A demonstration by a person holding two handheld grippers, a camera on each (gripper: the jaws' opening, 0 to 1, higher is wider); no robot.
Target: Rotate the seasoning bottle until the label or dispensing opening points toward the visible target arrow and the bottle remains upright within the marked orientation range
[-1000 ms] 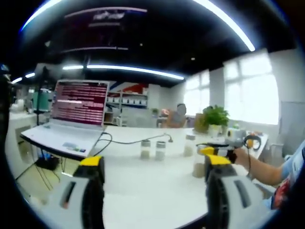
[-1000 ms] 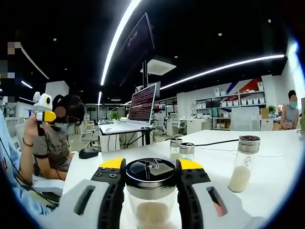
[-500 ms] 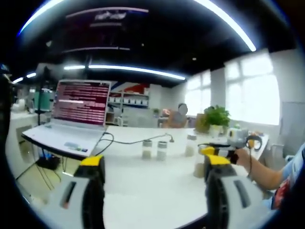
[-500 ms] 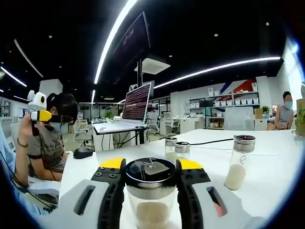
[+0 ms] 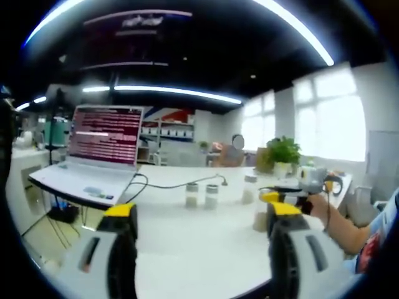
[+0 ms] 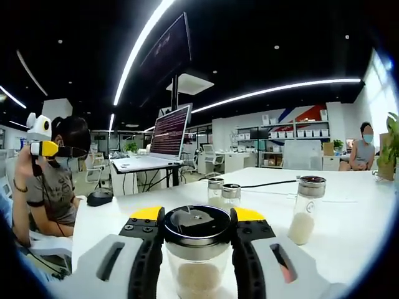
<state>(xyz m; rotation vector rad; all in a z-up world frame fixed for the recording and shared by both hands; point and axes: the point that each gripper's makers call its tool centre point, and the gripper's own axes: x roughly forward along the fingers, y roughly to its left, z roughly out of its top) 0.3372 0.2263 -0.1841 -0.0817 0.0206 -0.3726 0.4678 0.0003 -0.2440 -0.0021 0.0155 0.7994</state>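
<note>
Left gripper [image 5: 198, 215] hovers above the white table [image 5: 187, 243] with its jaws wide apart and nothing between them; beyond it, from left to right, are a laptop [image 5: 93, 156], two small jars [image 5: 201, 195] side by side and a taller jar [image 5: 248, 189]. Right gripper [image 6: 197, 229] has its jaws closed against the black lid of the seasoning bottle [image 6: 197, 249], which stands upright, pale grains inside. Another shaker [image 6: 304, 209] stands well to its right.
</note>
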